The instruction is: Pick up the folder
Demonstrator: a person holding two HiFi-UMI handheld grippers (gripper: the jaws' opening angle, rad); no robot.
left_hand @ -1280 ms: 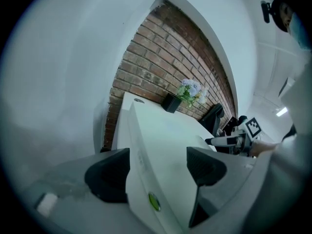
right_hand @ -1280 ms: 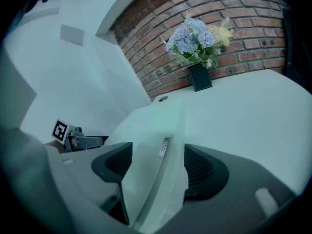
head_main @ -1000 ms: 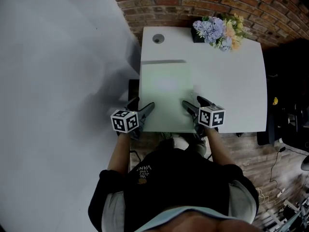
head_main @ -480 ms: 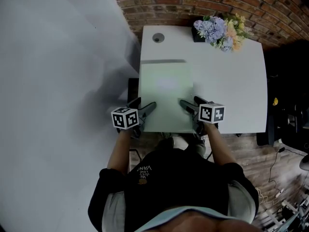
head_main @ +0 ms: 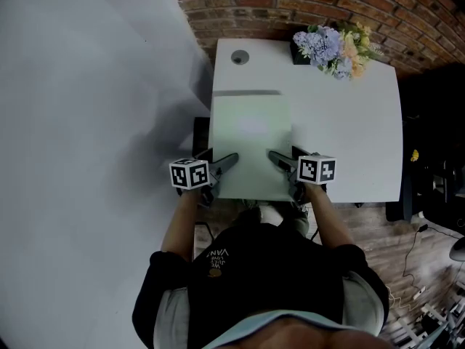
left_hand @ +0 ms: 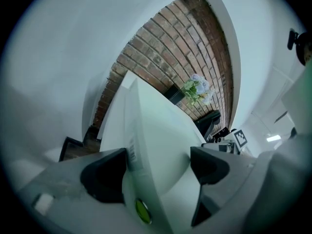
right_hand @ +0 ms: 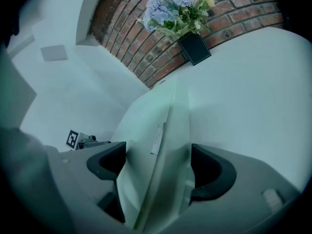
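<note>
Left gripper (head_main: pixel 216 158) and right gripper (head_main: pixel 285 156): jaws have just been opening, now wide, each straddling 1 near corner of the green folder (head_main: pixel 251 133) at the table (head_main: pixel 349 137)'s near-left corner. Ungripped; closing likely next.

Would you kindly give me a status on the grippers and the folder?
Left gripper, right gripper: jaws just been opening, folder between them at its near corners, unclamped. Folder lying on table. Flowers at far edge, clear of it.
</note>
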